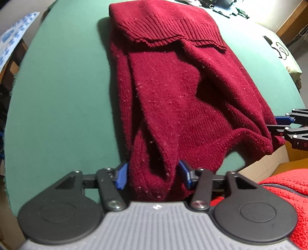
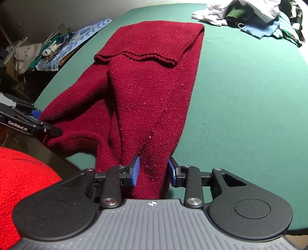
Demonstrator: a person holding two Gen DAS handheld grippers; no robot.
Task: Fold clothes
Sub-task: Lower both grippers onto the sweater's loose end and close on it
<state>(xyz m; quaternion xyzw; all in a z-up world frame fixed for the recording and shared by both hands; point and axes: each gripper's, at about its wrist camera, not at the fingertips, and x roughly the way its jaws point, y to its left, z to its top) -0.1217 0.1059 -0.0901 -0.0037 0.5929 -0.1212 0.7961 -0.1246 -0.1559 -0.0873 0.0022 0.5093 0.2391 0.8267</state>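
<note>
1. Nearest to me in the left wrist view, my left gripper (image 1: 153,176) has a bunched fold of the dark red knitted sweater (image 1: 173,92) between its blue pads (image 1: 121,176); the jaws stand partly apart with the knit filling the gap, and both pads lie against the cloth, so I read it as a grip on the sweater's near edge.
2. In the right wrist view my right gripper (image 2: 154,171) has another gathered bit of the same sweater (image 2: 146,92) between its jaws. The left pad sits against the knit; at the right pad I cannot tell whether it presses or only stands beside the cloth.
3. At the near edge beside each gripper I see bright red fleece clothing (image 1: 284,194) of the person holding the rig, with a zip running across it.
4. The sweater lies lengthwise on the green counter (image 1: 57,96), running away from me. Its near end is lifted and creased into folds at the grippers.
5. Farther along, the ribbed hem (image 1: 173,32) is doubled back over the body, making a flat folded layer at the far end.
6. Beyond the sweater, at the far right of the counter, lies a heap of other clothes (image 2: 256,17) in white, blue and green, well apart from it.
7. Off the left edge sits a blue-and-white patterned cloth (image 2: 77,40) among clutter.
</note>
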